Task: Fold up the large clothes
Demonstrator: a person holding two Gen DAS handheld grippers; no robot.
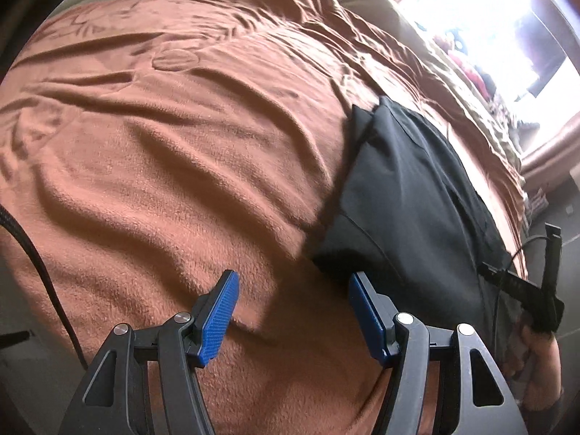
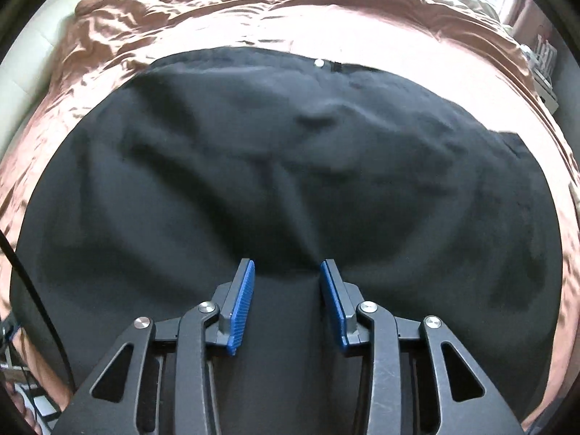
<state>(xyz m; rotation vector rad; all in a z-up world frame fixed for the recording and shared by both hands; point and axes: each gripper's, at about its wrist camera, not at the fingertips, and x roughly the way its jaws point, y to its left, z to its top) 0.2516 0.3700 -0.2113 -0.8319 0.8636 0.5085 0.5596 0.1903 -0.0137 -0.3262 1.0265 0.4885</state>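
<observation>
A large black garment (image 2: 290,166), trousers with a silver button (image 2: 319,62) at the far edge, lies spread on a rust-brown blanket (image 2: 108,58). My right gripper (image 2: 287,266) is open just above the near part of the garment, with nothing between its blue pads. In the left wrist view the garment (image 1: 409,188) lies to the right. My left gripper (image 1: 291,279) is open over the blanket (image 1: 163,145), its right pad (image 1: 362,311) close to the garment's near corner. The other gripper's black frame (image 1: 543,290) and a hand show at the far right.
The blanket covers a bed and is wrinkled. A beige quilt (image 1: 417,36) lies along the far side under a bright window (image 1: 489,18). A black cable (image 1: 40,253) hangs at the left. Books or boxes (image 2: 543,61) stand beyond the bed's right edge.
</observation>
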